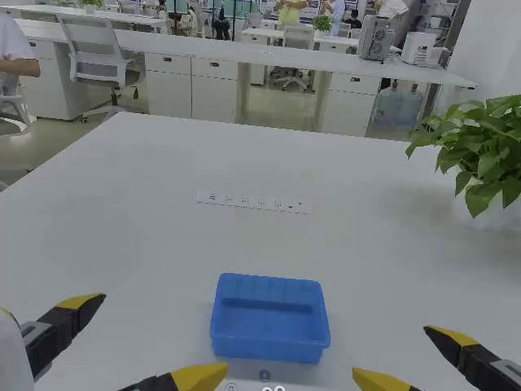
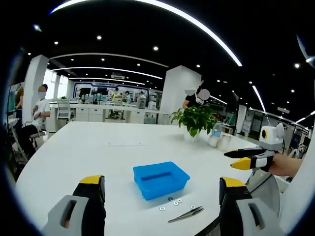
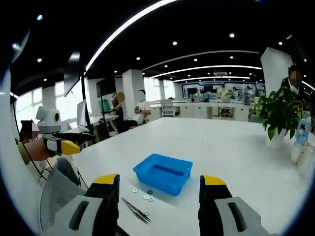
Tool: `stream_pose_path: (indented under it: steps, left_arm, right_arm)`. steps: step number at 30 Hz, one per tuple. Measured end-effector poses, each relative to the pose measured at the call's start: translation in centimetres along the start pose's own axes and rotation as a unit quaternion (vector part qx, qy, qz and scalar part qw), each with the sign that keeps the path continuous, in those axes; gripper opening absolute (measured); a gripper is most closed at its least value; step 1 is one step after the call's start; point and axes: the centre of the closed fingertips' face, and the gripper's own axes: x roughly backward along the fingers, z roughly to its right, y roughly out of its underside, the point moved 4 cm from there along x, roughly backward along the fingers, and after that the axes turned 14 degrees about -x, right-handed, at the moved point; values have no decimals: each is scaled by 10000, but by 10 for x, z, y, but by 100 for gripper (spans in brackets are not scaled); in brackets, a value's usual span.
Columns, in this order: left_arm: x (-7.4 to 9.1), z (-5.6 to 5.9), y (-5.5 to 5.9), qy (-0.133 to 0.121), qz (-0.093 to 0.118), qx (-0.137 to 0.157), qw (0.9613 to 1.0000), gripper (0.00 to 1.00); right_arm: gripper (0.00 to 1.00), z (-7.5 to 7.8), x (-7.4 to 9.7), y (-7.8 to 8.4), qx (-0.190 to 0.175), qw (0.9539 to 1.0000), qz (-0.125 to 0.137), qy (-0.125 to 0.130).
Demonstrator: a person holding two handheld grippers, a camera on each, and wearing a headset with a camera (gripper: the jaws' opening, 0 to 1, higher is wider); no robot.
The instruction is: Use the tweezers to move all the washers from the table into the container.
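The left gripper (image 1: 161, 336) and the right gripper (image 1: 391, 352) hang low over the near edge of the white table (image 1: 122, 212), one at each side of the blue container (image 1: 269, 340). Both have their yellow-tipped jaws spread wide, and nothing is between them. In the left gripper view the right one comes in from the right side, held in a hand, also with jaws apart.

The container stands upright on the table, between the 2 grippers and a little beyond them.

The washers (image 3: 145, 197) lie flat on the table just in front of the container, on the side nearer to the person. I count at least 4 (they are small, and 1 looks darker than the others). They are close together but not stacked.

The tweezers (image 3: 137, 210) lie flat on the table just beside the washers, further from the container than they are. No gripper touches the tweezers. Whether their tips are pressed together or apart I cannot tell.

Beyond the container a socket strip (image 1: 254, 201) sits in the table, and a plant (image 1: 480, 155) stands at the right.
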Motion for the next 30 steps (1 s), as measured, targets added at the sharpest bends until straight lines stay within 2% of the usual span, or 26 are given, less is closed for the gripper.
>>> stream_pose_path:
  steps: [11, 16, 23, 30]
  left_arm:
    - [-2, 9, 1, 139, -56, -4, 9999, 95]
    - [-1, 9, 0, 126, -47, 21, 9999, 95]
    - [4, 19, -2, 170, -5, -15, 9999, 95]
    - [11, 24, 3, 183, -34, 46, 9998, 94]
  right_arm:
    - [58, 3, 7, 5, -59, 9999, -18, 101]
    - [58, 0, 13, 5, -63, 9999, -1, 100]
    - [57, -3, 22, 8, -37, 9999, 31, 128]
    - [57, -11, 28, 9, -8, 9999, 63, 106]
